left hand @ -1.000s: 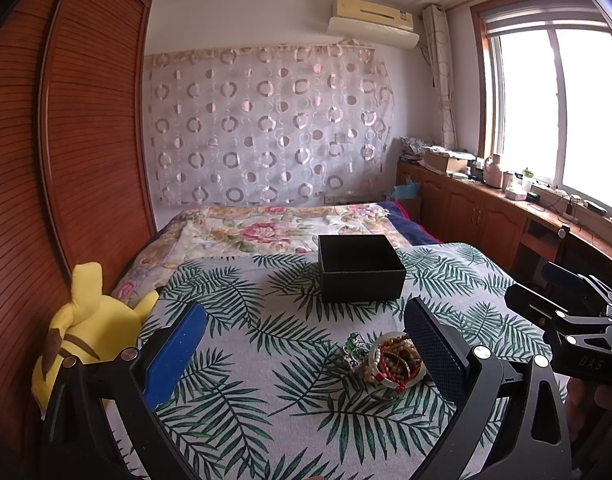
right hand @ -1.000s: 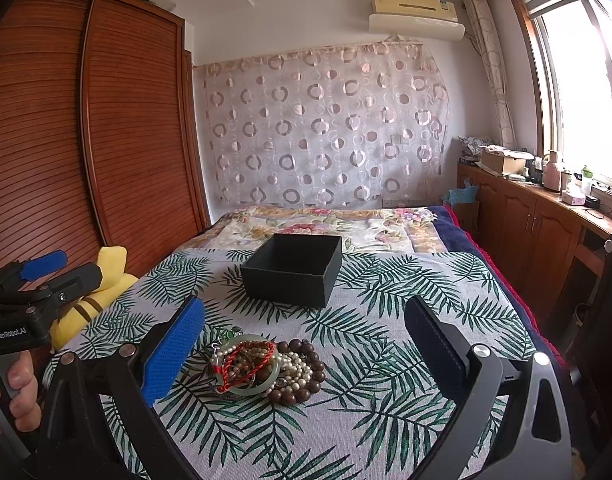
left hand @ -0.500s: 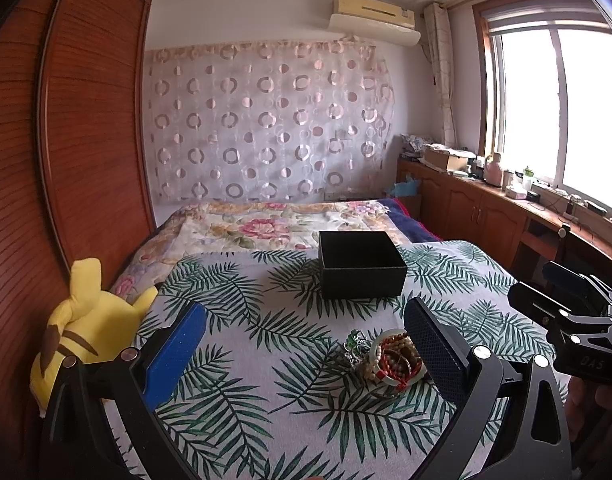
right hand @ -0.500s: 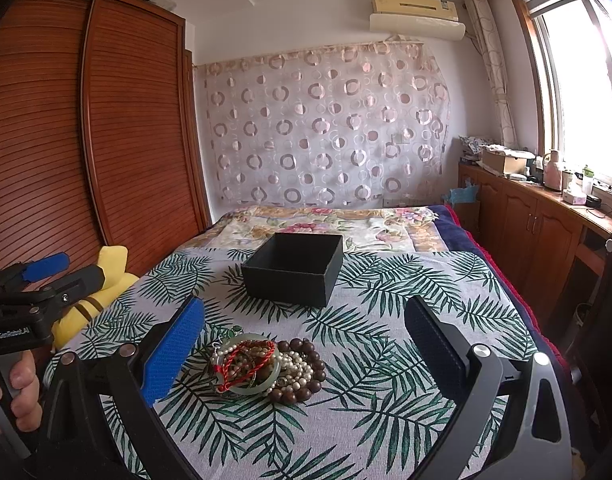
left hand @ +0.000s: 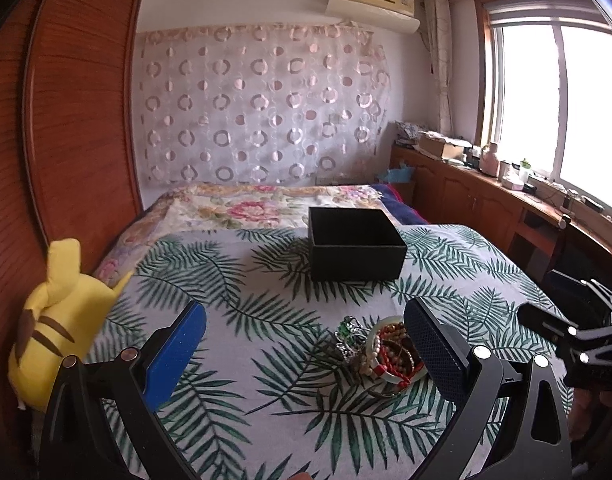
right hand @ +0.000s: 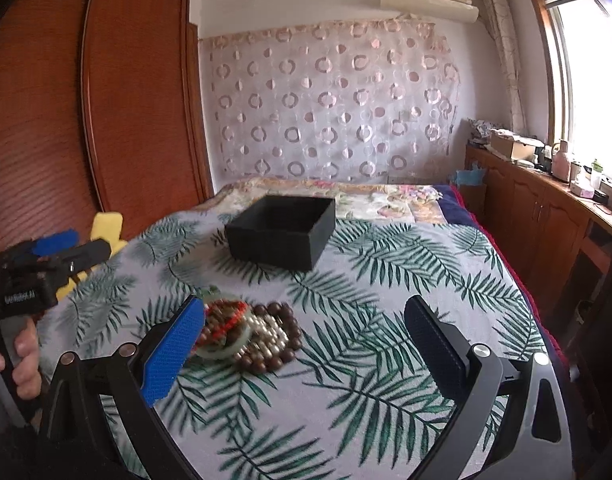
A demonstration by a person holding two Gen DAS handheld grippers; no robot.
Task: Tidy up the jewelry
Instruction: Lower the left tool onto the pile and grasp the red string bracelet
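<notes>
A pile of jewelry (right hand: 249, 336) lies on the leaf-print cloth: a pale green bangle, red and brown bead bracelets, pearl strands. In the left wrist view the pile (left hand: 382, 352) sits beside a green-stone ring (left hand: 348, 330). An open black box (right hand: 281, 232) stands farther back, also in the left wrist view (left hand: 356, 244). My left gripper (left hand: 303, 354) is open, above the cloth, with the pile by its right finger. My right gripper (right hand: 301, 344) is open, with the pile by its left finger. Neither holds anything.
A yellow plush toy (left hand: 53, 320) lies at the cloth's left edge by the wooden wardrobe (left hand: 77, 112). A floral bedspread (left hand: 265, 204) lies beyond the box. A wooden cabinet (right hand: 546, 208) with clutter runs under the window at right.
The right gripper has moved forward and to the right, so the jewelry pile now sits against its left finger. The left gripper has drifted slightly. Both stay open.
</notes>
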